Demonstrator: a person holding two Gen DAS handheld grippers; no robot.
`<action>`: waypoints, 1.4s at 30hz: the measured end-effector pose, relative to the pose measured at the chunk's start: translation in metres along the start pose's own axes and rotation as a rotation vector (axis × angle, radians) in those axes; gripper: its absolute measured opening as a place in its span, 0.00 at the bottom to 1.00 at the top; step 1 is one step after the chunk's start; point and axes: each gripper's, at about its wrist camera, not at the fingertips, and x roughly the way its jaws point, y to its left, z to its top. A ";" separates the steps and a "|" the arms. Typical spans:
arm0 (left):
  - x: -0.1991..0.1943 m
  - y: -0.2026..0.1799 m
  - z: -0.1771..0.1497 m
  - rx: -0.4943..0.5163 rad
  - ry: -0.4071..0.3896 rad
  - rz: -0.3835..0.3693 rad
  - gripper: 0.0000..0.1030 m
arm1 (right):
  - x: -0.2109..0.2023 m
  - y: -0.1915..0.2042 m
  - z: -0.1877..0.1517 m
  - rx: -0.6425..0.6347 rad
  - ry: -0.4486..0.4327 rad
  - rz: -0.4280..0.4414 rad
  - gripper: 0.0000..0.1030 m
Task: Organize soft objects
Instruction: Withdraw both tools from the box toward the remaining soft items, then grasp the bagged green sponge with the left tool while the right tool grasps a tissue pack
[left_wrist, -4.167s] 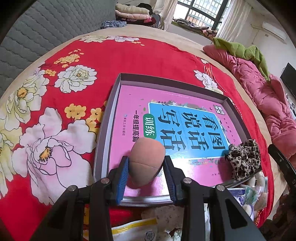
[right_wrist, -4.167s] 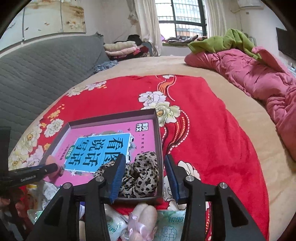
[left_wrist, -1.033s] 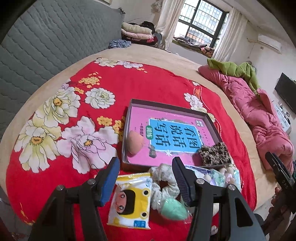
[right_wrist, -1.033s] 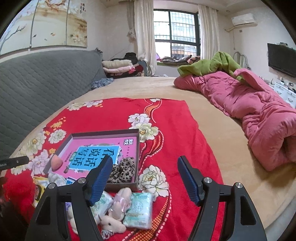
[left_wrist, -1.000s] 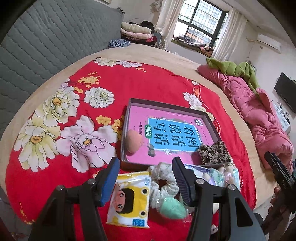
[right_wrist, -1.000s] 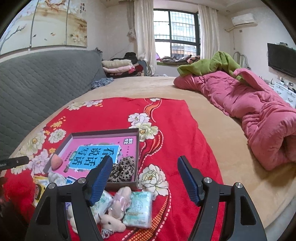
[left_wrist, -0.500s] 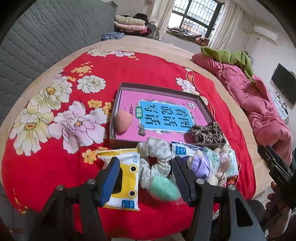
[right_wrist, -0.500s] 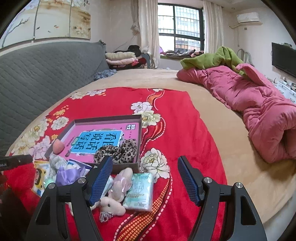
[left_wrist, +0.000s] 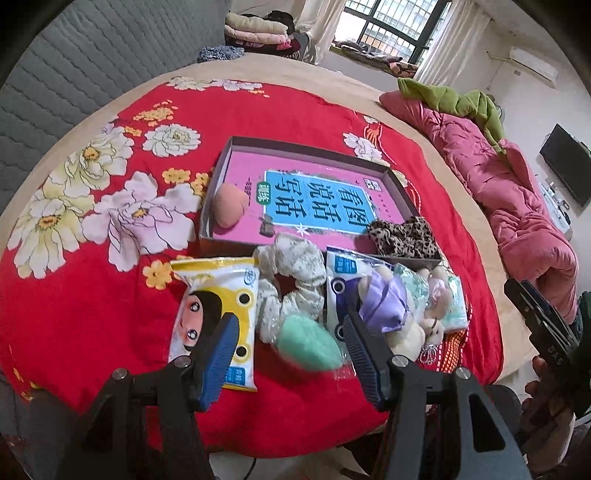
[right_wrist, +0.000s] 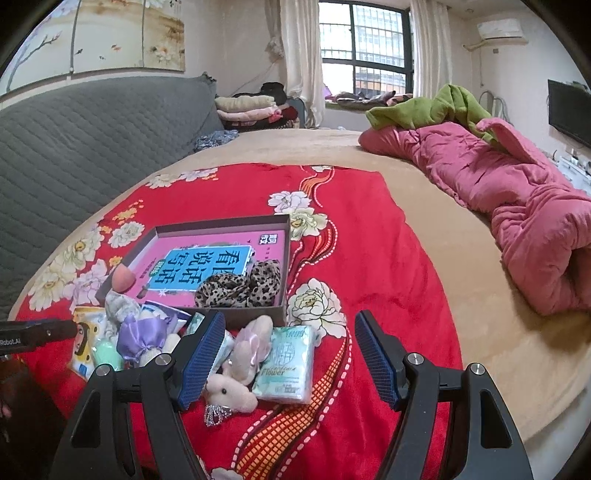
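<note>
Both pairs of fingers are held wide apart, and nothing is gripped by either one. Between the blue pads of the left gripper (left_wrist: 290, 349) the green sponge (left_wrist: 308, 345) is framed, lying near the front edge of the red blanket (left_wrist: 92, 295). No touch can be seen yet. Beside it a yellow tissue pack (left_wrist: 214, 306) and a white scrunchie (left_wrist: 291, 280) are laid. In front of the right gripper (right_wrist: 288, 356) a pink plush bunny (right_wrist: 236, 373) and a pale green tissue pack (right_wrist: 288, 363) are found, also near the front edge. A purple bow (left_wrist: 384, 302) sits in the pile between the two groups.

Farther back, toward the middle of the blanket, the shallow box (left_wrist: 310, 147) is placed. A peach sponge (left_wrist: 229, 208) is kept in its near left corner and a leopard scrunchie (left_wrist: 402, 236) in its near right corner.

The sorting is judged to be partly done. A fresh pick seems to be the step in hand. For the next move, the left gripper should be lowered around the green sponge and closed gently, since it will squash.
</note>
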 end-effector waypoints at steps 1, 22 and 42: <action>0.001 0.000 -0.001 -0.001 0.003 -0.002 0.57 | 0.000 -0.001 -0.001 0.004 0.004 -0.001 0.72; 0.038 0.001 -0.022 -0.098 0.126 -0.061 0.57 | 0.027 -0.004 -0.024 0.016 0.099 0.001 0.72; 0.067 0.003 -0.017 -0.157 0.165 -0.098 0.56 | 0.070 -0.021 -0.040 0.060 0.207 0.006 0.72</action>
